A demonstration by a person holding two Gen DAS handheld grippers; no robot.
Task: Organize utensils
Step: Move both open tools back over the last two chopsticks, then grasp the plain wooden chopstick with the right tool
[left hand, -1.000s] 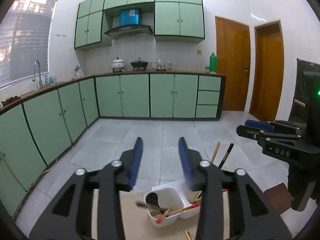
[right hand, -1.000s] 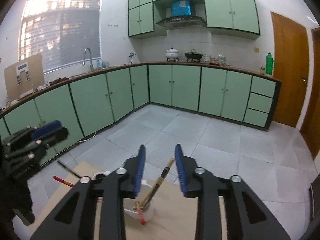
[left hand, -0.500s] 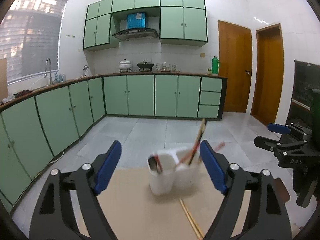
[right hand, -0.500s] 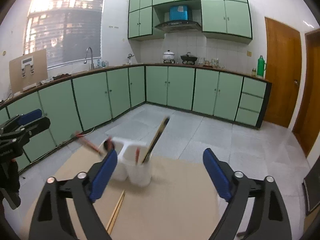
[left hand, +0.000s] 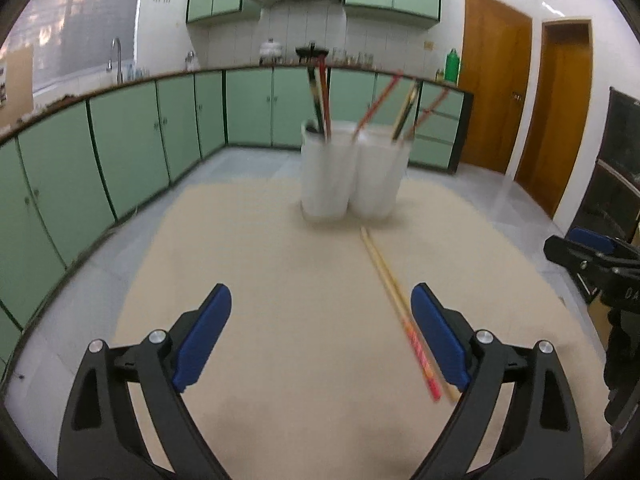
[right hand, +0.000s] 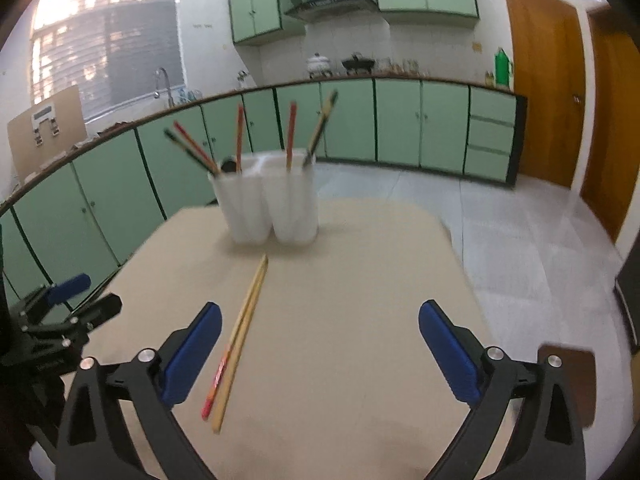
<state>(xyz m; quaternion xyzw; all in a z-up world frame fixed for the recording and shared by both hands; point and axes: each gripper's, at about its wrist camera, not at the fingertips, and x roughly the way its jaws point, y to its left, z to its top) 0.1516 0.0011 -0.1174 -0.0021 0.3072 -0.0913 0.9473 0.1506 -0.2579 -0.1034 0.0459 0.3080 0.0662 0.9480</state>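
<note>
A white two-cup utensil holder (left hand: 352, 170) stands at the far end of a beige table (left hand: 288, 280), with several chopsticks and a dark utensil upright in it; it also shows in the right wrist view (right hand: 268, 200). A pair of chopsticks (left hand: 400, 312) lies flat on the table in front of it, also in the right wrist view (right hand: 236, 336). My left gripper (left hand: 320, 320) is open and empty, low over the near table, the pair beside its right finger. My right gripper (right hand: 320, 340) is open and empty, the pair beside its left finger.
The right gripper shows at the right edge of the left wrist view (left hand: 592, 264); the left gripper shows at the left edge of the right wrist view (right hand: 60, 320). Green kitchen cabinets (left hand: 120, 152) and tiled floor surround the table. A brown object (right hand: 568, 380) lies at the table's right.
Both grippers opened wide, pulled back from the holder and dropped low over the table. The holder now stands farther off, and the flat chopstick pair has come into view.
</note>
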